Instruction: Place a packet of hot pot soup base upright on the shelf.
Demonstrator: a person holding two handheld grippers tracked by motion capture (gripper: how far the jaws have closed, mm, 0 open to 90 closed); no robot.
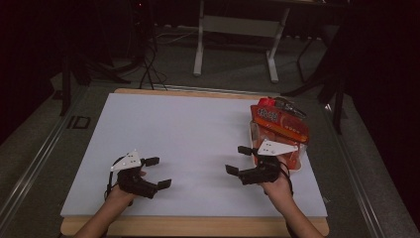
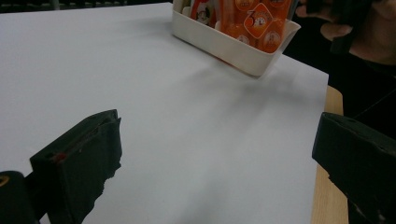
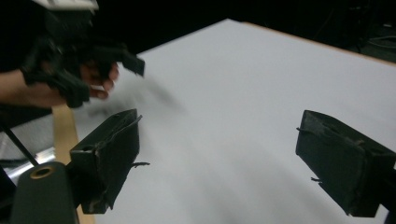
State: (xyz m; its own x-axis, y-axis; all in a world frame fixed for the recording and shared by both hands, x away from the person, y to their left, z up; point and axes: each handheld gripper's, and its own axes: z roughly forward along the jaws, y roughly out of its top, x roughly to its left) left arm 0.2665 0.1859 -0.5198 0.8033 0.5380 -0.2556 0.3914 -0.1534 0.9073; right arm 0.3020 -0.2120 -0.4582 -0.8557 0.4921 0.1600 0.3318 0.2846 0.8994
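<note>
The print on the orange packets is too small to read. In the left gripper view the top edge cuts off the white tray. In the right gripper view the left gripper looks blurred and partly cropped.

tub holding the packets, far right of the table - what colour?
Cream-white tub, with orange packets standing in it. Shows best in the left gripper view.

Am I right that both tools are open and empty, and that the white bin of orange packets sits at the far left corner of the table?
Not quite: the white bin of orange packets sits on the right side of the table, just beyond the right tool, as the high view shows. The left tool and the right one are indeed open and empty.
</note>
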